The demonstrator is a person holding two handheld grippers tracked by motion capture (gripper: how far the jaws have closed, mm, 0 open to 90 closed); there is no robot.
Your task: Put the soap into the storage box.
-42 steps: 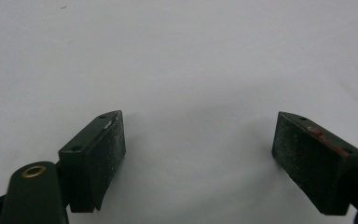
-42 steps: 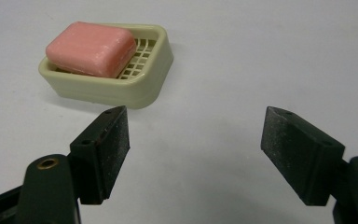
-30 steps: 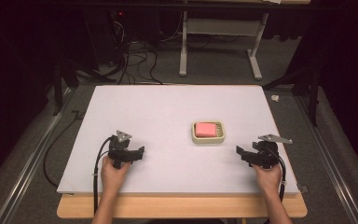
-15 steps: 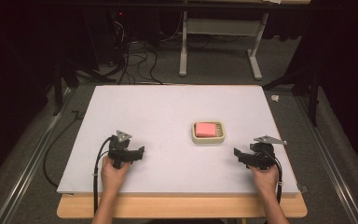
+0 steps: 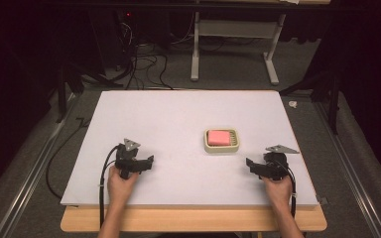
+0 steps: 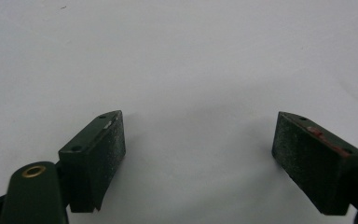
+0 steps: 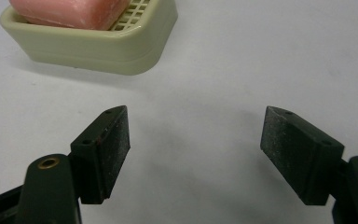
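A pink bar of soap (image 5: 219,137) lies in a cream soap dish (image 5: 222,147) right of the middle of the white table top (image 5: 178,114). My right gripper (image 5: 249,164) rests near the front right, a short way in front of and right of the dish. It is open and empty. In the right gripper view the gripper (image 7: 196,128) has bare table between its pads, and the dish (image 7: 121,46) with the soap (image 7: 70,11) is at the upper left. My left gripper (image 5: 150,161) rests at the front left, open and empty, its pads (image 6: 109,140) wide apart.
The wooden front edge of the table (image 5: 193,220) runs below the white top. Behind the table, cables (image 5: 144,69) lie on the grey floor near the legs of another desk (image 5: 194,54). Metal rails (image 5: 30,173) run along both sides.
My right hand has shifted slightly left, toward the dish. The left hand, the dish and the soap have not moved.
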